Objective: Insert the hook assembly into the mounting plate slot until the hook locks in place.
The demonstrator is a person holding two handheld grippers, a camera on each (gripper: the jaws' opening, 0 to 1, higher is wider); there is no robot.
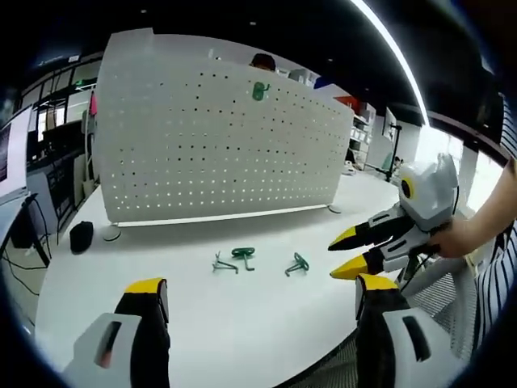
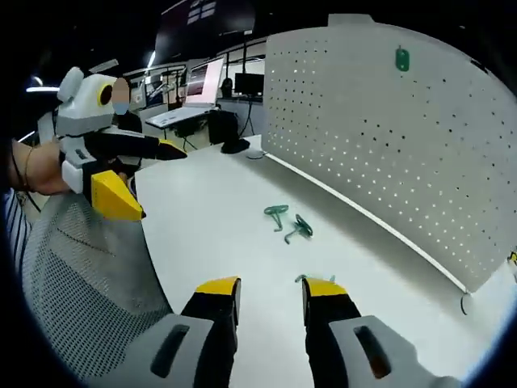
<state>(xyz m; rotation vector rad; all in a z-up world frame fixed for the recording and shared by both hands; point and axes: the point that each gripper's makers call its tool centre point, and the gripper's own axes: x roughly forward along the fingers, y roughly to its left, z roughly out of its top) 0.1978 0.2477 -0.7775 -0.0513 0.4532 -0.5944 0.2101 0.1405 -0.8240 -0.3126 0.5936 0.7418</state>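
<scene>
Three green hooks [image 1: 242,257] loose on the white tabletop [image 1: 202,323] before the perforated mounting plate [image 1: 218,137], a fourth hook [image 1: 259,90] already hung high; left gripper [image 1: 258,311] and right gripper [image 2: 271,303] both spread, empty; likely risk: clumsy pinch skidding a hook aside

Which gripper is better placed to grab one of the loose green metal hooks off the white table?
Right, probably. One green metal hook lies just beyond the right gripper on the white table. The left gripper, also open, sits farther from the hooks.
</scene>
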